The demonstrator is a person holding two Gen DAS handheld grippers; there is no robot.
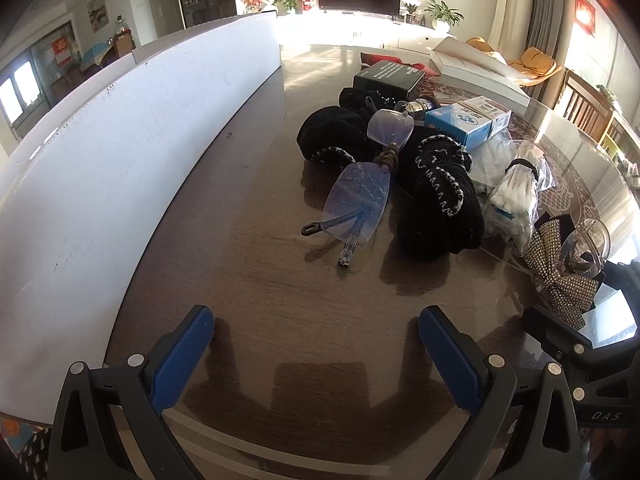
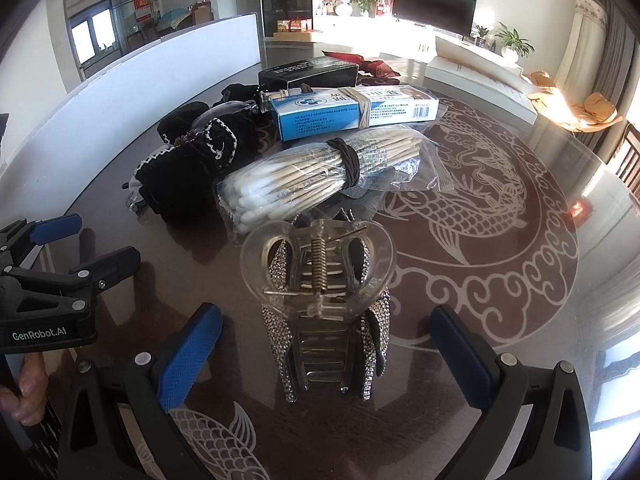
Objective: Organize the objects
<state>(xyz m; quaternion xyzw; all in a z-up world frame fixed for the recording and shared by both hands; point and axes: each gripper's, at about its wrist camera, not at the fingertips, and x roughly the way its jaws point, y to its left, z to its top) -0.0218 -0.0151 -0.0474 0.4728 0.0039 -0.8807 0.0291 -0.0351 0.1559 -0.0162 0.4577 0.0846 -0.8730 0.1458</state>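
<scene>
My left gripper is open over bare dark wood, short of clear-lensed glasses that lean on black knitted items. My right gripper is also open. A rhinestone hair clip topped by a clear claw clip stands between its blue pads, which do not touch it. Behind the clips lie a bag of cotton swabs, a blue-and-white box and a black box. The right wrist view shows the left gripper at far left, held by a hand.
A long white board runs along the table's left side. A flat white box lies at the back right, with a red cloth near it. The round table has a fish pattern under glass on its right half. Chairs stand beyond the right edge.
</scene>
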